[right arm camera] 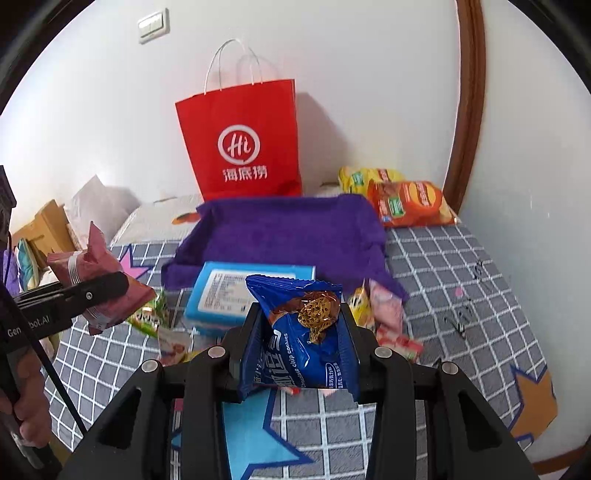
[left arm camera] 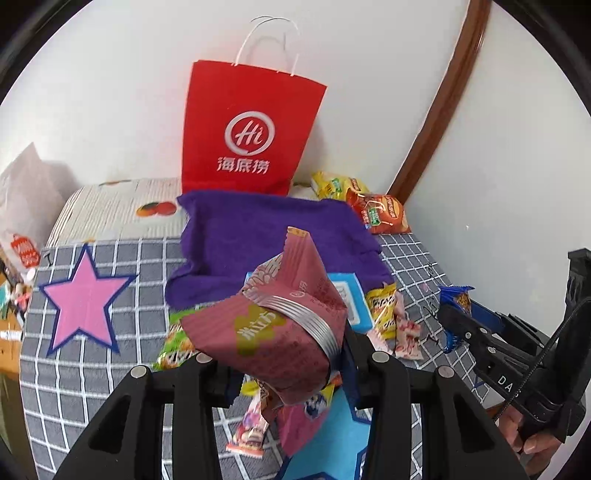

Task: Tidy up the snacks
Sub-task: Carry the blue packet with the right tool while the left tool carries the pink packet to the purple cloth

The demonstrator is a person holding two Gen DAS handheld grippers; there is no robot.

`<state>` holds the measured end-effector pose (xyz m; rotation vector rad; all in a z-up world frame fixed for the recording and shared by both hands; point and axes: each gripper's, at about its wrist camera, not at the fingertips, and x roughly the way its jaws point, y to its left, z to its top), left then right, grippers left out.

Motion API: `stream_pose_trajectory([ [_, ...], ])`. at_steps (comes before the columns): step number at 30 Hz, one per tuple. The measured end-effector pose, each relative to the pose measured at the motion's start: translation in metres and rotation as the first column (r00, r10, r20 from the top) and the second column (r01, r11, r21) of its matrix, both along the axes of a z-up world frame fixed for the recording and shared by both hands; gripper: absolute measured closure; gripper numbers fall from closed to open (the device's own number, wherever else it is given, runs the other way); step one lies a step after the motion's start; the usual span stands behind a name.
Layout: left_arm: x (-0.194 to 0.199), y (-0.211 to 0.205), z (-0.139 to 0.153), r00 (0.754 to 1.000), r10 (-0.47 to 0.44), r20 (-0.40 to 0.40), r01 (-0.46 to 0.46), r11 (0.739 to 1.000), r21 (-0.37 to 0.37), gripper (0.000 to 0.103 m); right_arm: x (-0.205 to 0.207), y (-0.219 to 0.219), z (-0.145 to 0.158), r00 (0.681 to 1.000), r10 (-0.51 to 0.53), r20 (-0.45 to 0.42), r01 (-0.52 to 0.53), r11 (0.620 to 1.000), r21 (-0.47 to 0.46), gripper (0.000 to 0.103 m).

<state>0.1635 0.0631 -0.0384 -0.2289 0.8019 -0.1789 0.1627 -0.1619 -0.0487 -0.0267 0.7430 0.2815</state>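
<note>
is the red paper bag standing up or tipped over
Standing upright. The red paper bag rests on its base against the white wall, behind the purple cloth, with its white handles pointing up.

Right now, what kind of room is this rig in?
Probably a bedroom at home: the snacks lie on a bed with a grey checked bedspread, pushed into a corner of white wall. A light switch and a brown door frame also suggest a lived-in room, not a lab.
</note>
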Motion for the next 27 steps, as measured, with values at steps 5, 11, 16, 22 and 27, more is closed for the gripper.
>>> stream_pose_trajectory([
  [5, 0.022, -0.002, 0.008, 1.000, -0.005, 0.012, 0.005, 1.000, 0.026, 0.063, 0.021, 0.003, 0.009, 1.000, 0.009, 0.011, -0.009, 1.000, 0.000, 0.064],
  [11, 0.052, 0.003, 0.007, 1.000, 0.002, 0.009, -0.002, 0.999, 0.047, 0.063, 0.054, 0.010, 0.013, 1.000, 0.019, 0.012, -0.019, 1.000, -0.014, 0.064],
  [16, 0.082, 0.013, 0.001, 1.000, 0.019, -0.003, -0.019, 0.998, 0.063, 0.063, 0.091, 0.017, 0.012, 1.000, 0.022, 0.009, -0.022, 0.999, -0.029, 0.064],
  [22, 0.119, 0.026, -0.010, 0.999, 0.040, -0.029, -0.037, 0.996, 0.080, 0.063, 0.131, 0.027, 0.008, 1.000, 0.026, 0.003, -0.025, 0.999, -0.032, 0.064],
  [27, 0.152, 0.032, -0.011, 0.998, 0.050, -0.025, -0.048, 0.995, 0.085, 0.063, 0.167, 0.036, 0.007, 0.999, 0.042, -0.011, -0.042, 0.999, -0.017, 0.064],
])
